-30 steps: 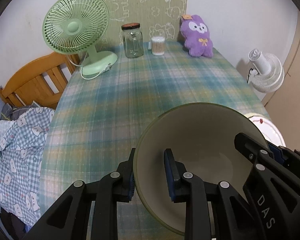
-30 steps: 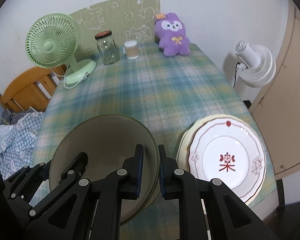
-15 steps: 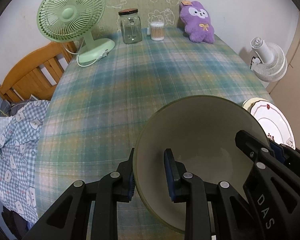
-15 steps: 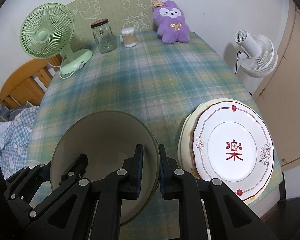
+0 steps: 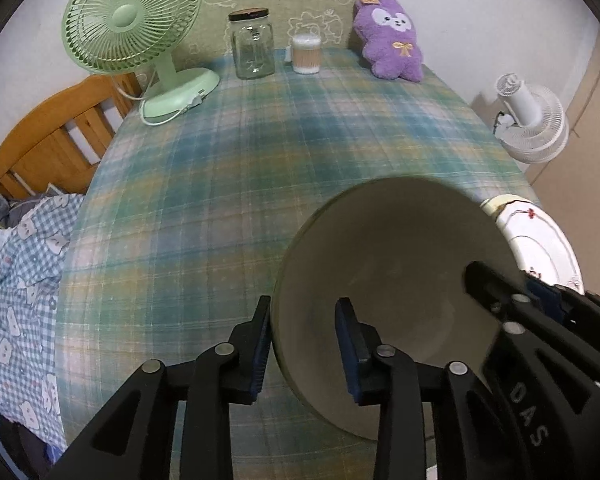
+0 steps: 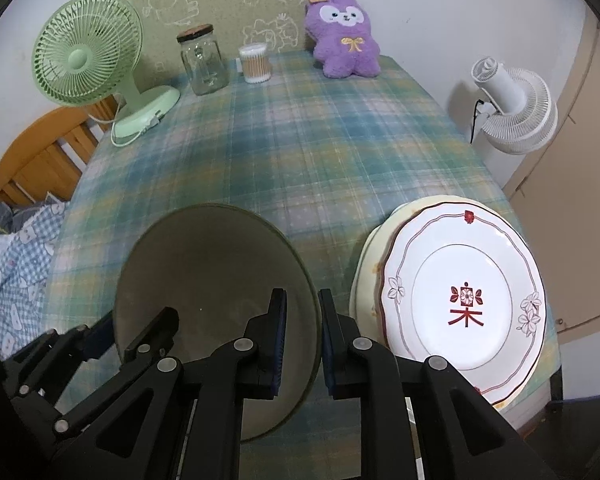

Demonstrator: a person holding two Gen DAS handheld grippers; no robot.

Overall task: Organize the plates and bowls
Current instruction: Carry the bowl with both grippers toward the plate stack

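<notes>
Two grippers clamp one bowl (image 5: pixel 396 280) between them: the left gripper (image 5: pixel 302 348) has its black fingers (image 5: pixel 256 356) pinched on the bowl's left rim, one blue ribbed pad outside and one inside, and the right gripper (image 6: pixel 302 344) grips the opposite rim the same way, fingers close together with only the thin wall between them. The bowl is round, deep and smooth, a dull olive-grey glaze with a thin darker edge; it is tilted, and whether it touches the counter (image 6: pixel 300 152) cannot be told.

Just right of the right gripper's fingers lies a stack of plates (image 6: pixel 460 300) at the counter's near right corner: a glossy white plate on top with a scalloped red-lined rim, flower sprigs and a red motif at the centre, over a cream plate whose edge peeks out on the left.

Beyond the fingers stretches a soft green-blue plaid cloth covering the counter. At the far end stand a pale green desk fan (image 5: pixel 134 28) with a ribbed cage, to the left, then a clear glass jar (image 5: pixel 253 46) with a dark lid, a small tub of cotton swabs (image 5: pixel 306 54), and a fuzzy purple plush toy (image 5: pixel 392 40).

Off the counter to the right is a white fan (image 6: pixel 512 108); to the left, a wooden bed frame (image 5: pixel 52 136) and checked bedding (image 5: pixel 16 280).
</notes>
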